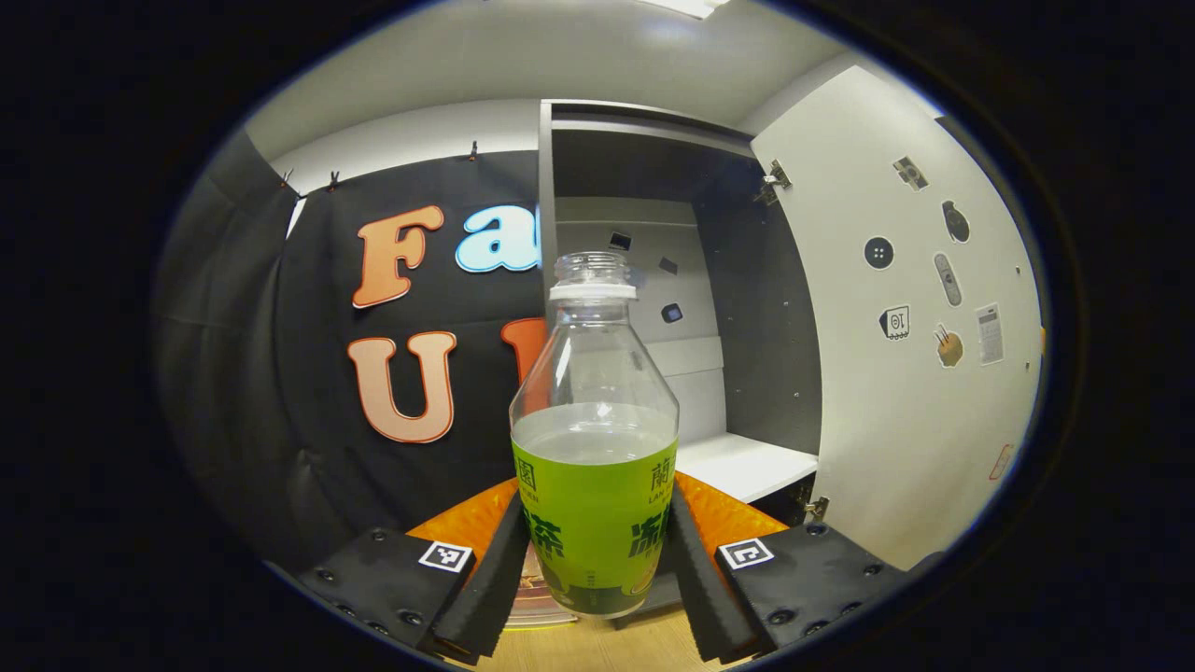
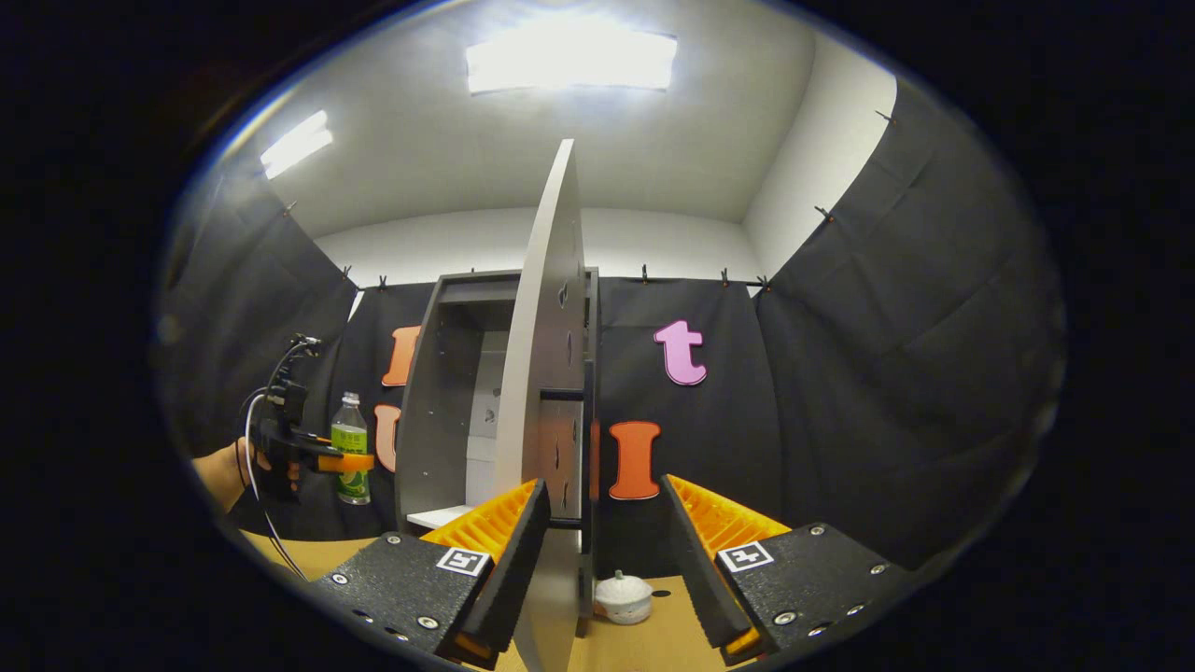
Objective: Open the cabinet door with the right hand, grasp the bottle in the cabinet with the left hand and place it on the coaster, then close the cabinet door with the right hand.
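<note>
**Bottle held clear of the cabinet, door swung wide**

In the left gripper view, the bottle (image 1: pixel 595 439) is seen upright at the centre of the frame, clamped between the two fingers of the left gripper (image 1: pixel 594 560), whose pads press on its green label from either side. The bottle is uncapped and partly filled with clear liquid. Below it, at the bottom edge, a round pale object is partly seen on the tabletop (image 1: pixel 597 649); whether it is the coaster cannot be told. The cabinet (image 1: pixel 681 308) is shown at upper right of centre with a white shelf (image 1: pixel 742 464) inside, and the door (image 1: pixel 920 336) is swung open at right, stickers on its inner face.

In the right gripper view, the door (image 2: pixel 546 392) is seen edge-on at centre. The fingers of the right gripper (image 2: pixel 597 551) are spread apart, the left one close beside the door edge; contact cannot be told. A small white lidded pot (image 2: pixel 624 597) sits on the tabletop (image 2: pixel 653 644) at lower centre. At far left, the bottle (image 2: pixel 350 448) is held in the left gripper (image 2: pixel 347 462) by a hand (image 2: pixel 229 476).
</note>
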Motion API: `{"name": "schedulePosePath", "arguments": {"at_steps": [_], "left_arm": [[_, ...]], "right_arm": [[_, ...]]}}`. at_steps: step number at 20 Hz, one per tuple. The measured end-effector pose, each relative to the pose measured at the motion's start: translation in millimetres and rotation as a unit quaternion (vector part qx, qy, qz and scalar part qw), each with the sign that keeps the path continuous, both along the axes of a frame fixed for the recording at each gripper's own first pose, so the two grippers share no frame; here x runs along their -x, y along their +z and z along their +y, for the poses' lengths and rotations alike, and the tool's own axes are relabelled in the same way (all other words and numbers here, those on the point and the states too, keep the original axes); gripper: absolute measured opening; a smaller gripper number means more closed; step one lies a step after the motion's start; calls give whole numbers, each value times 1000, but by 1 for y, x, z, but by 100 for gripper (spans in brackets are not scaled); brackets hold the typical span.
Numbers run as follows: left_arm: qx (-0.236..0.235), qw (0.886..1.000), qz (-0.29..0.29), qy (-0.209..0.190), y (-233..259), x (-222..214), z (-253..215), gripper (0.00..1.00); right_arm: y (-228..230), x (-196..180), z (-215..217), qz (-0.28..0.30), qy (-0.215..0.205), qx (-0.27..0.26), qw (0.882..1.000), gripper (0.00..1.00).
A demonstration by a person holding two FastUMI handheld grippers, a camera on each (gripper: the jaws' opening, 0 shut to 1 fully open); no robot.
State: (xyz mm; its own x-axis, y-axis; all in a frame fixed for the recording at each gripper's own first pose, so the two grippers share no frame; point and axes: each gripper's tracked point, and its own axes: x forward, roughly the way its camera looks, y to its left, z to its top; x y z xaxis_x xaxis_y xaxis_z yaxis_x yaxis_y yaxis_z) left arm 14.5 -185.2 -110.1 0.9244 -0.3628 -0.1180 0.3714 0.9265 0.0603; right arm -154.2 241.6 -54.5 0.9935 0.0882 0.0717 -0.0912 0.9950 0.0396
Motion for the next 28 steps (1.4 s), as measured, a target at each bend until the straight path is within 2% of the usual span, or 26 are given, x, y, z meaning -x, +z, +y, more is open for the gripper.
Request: {"name": "schedulePosePath", "arguments": {"at_steps": [1,2,11,17,28], "left_arm": [[2,1000,0,3,-1,2,5,79],[3,1000,1,4,-2,6,11,81],[1,1000,-5,27,-24,29,50,83],[8,999,-8,43,-43,39,70,81],[15,999,18,48,-124,45,88,81]], "right_arm": [[0,1,1,0,-1,1,1000,74],[0,3,2,-1,-1,2,1000,74],[0,11,3,-12,-13,17,1000,74],[-1,10,2,-16,-9,5,1000,75],[-23,-8,-8,25,-14,-34,999,76]]}}
